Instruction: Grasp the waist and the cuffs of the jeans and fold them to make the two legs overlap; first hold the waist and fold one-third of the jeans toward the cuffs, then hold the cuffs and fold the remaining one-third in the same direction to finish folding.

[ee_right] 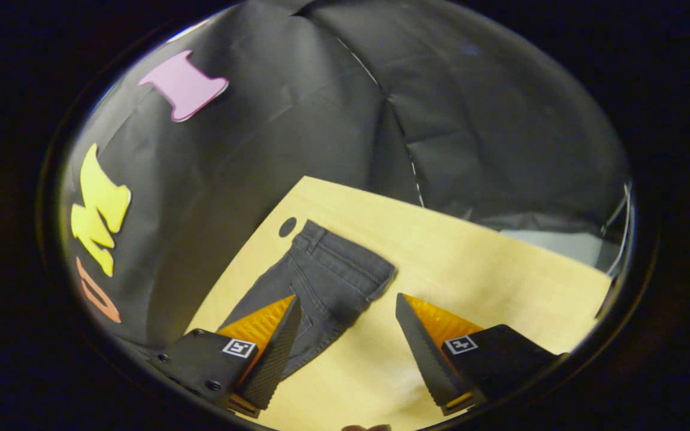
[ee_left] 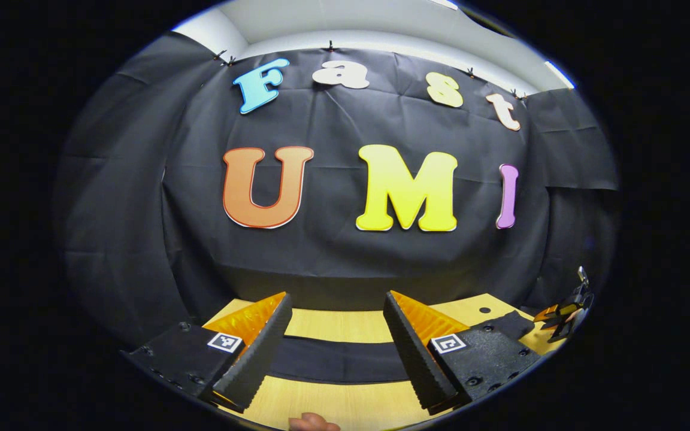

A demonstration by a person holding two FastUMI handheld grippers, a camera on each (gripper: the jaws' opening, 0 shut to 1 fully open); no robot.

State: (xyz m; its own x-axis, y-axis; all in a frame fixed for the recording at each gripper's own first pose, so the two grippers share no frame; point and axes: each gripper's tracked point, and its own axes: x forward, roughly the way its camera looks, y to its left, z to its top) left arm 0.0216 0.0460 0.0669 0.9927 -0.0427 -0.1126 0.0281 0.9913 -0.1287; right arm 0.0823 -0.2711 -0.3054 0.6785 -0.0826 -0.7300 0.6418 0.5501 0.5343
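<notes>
My left gripper [ee_left: 336, 347] has two wedge fingers w/ bumpy ridged faces. Each sits on a black block w/ small round screws & a little square black-and-white tag. My right gripper [ee_right: 348, 344] looks the same: ridged wedges, black blocks, screws, square tags.

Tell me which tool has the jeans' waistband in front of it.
The right tool: the jeans' belt-looped waistband lies ahead of it. The left tool faces a plain dark strip.
</notes>
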